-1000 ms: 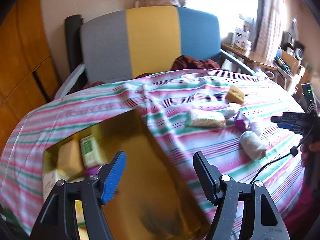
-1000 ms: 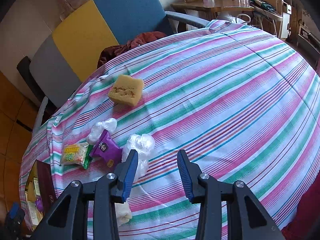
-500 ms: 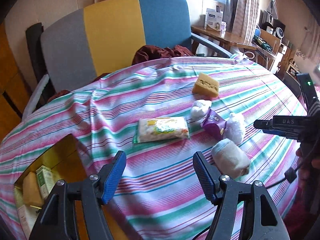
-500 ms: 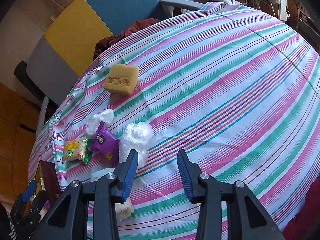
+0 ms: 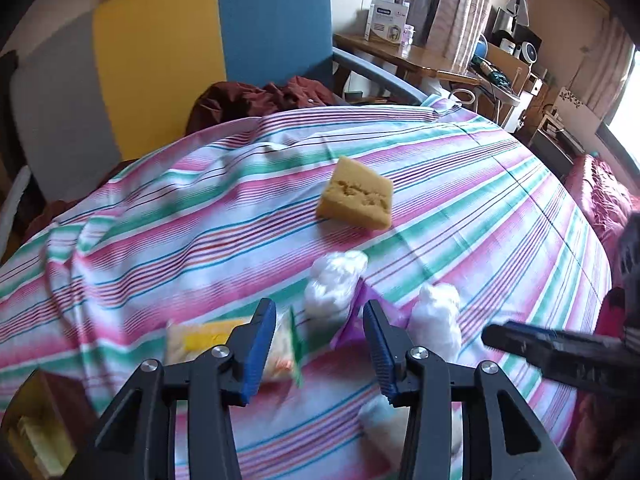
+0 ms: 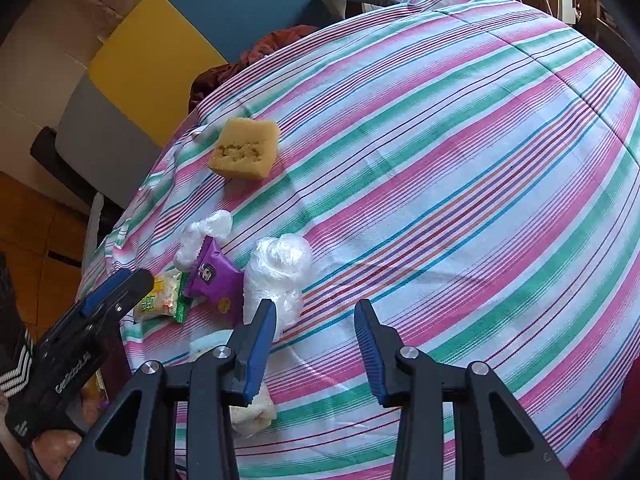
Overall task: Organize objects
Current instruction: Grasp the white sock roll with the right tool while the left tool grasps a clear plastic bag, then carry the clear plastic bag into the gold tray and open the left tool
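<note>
Striped cloth on desk, small goods clustered near left claw. Step in hand, by the look: reaching for next item to sort. Left claw narrowing, jaws closing, nothing pressed between pads yet; green-and-yellow snack packet just beyond and partly behind its left finger, purple packet just ahead by right finger, white plastic bundle straight ahead. Target unclear between those. Right claw narrow, empty, hovering over bare cloth; second white bundle touching-close at its left finger, wrapped lump under it. Yellow sponge well ahead of both claws, apart from the cluster. Box at lower left of left claw, likely drop spot. Next move calls for centring on one item, not pinching two. Risk: right claw close on right side, little room there. Open room far right; desk edge near the chair.
</note>
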A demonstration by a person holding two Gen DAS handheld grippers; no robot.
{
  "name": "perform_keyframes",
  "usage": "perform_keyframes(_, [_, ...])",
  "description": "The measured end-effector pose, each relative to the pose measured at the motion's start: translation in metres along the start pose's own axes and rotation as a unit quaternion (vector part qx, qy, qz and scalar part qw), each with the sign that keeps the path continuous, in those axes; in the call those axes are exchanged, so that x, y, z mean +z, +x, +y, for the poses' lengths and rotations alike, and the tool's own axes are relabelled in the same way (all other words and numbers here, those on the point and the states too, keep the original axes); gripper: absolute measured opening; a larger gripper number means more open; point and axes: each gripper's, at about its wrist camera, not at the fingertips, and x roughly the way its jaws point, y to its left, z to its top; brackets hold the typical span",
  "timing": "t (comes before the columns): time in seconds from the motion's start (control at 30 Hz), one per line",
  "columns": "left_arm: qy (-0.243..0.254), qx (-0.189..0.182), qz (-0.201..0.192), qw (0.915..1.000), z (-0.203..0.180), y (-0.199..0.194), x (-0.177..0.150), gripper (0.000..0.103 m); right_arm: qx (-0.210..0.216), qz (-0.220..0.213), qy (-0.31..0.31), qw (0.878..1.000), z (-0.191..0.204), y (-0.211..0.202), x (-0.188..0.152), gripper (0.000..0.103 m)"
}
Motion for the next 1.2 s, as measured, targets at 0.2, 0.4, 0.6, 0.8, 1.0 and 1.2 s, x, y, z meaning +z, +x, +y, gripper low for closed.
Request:
perform_keyframes(0.2, [-0.020, -0.021, 0.047, 0.9985, -0.002, 0.051, 0.018, 0.048, 0.003, 0.001, -0.003, 1.000, 0.000, 0.002, 0.001, 0.041])
perform_keyframes(0.4, [-0.031, -0.035, 0.058, 0.9972, -0.002, 0.072, 0.010, 0.039, 0.019, 0.003, -0.019, 1.000, 0.004, 0.003, 0.001, 0.041])
perform_keyframes(0.6, [-0.049, -0.039, 0.032, 0.9975, 0.012, 0.041, 0.002, 0.039, 0.045, 0.010, -0.046, 0.998, 0.014, 0.004, -0.001, 0.041])
perform_keyframes(0.8, [-0.059, -0.031, 0.000, 0.9978, 0.022, 0.006, -0.005, 0.039, 0.084, 0.047, -0.107, 0.990, 0.039, 0.013, -0.012, 0.041])
perform_keyframes(1.0, [-0.063, -0.023, -0.025, 0.9974, 0.025, -0.030, -0.023, 0.039, 0.077, 0.089, -0.175, 0.978, 0.065, 0.032, -0.031, 0.047])
perform_keyframes(1.2, [-0.084, -0.015, -0.036, 0.9957, 0.032, -0.066, -0.059, 0.039, 0.070, 0.096, -0.192, 0.974, 0.069, 0.039, -0.037, 0.051])
